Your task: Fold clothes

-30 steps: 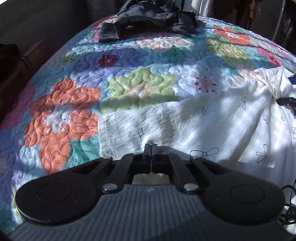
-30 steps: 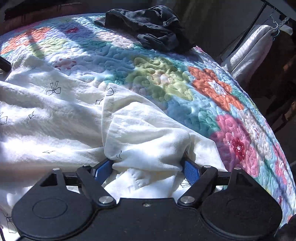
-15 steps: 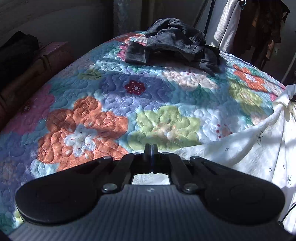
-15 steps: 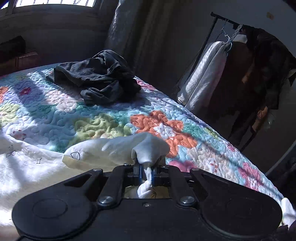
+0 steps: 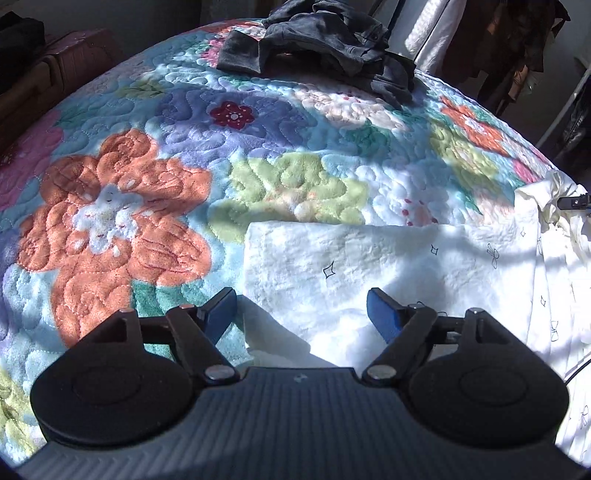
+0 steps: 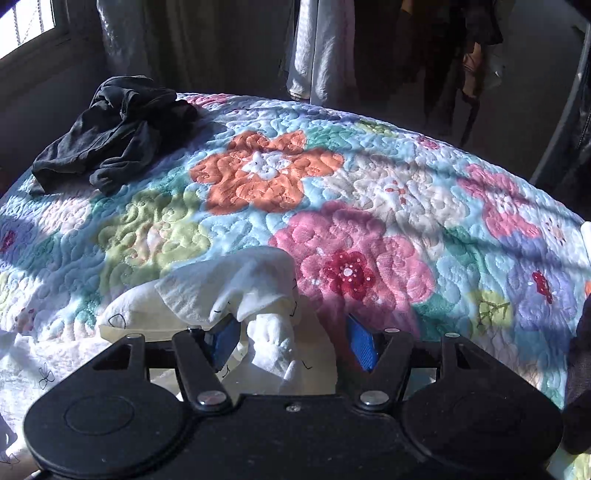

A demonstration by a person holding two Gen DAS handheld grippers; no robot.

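Lying on the bed's flowered quilt [image 5: 122, 221], the white garment [image 5: 369, 266] shows a flat folded edge ahead of the left hand-held gripper [image 5: 303, 314], whose jaws are opening and grip nothing. Only the right hand-held gripper [image 6: 291, 339] view shows a bunched corner between its opening jaws, unpinched. Beyond lie dark clothes [image 6: 110, 129], hanging clothes [image 6: 317, 48] and a window [image 6: 26, 26].

A floral quilt [image 5: 155, 206] covers the bed; a window [image 6: 26, 26] stands beyond.
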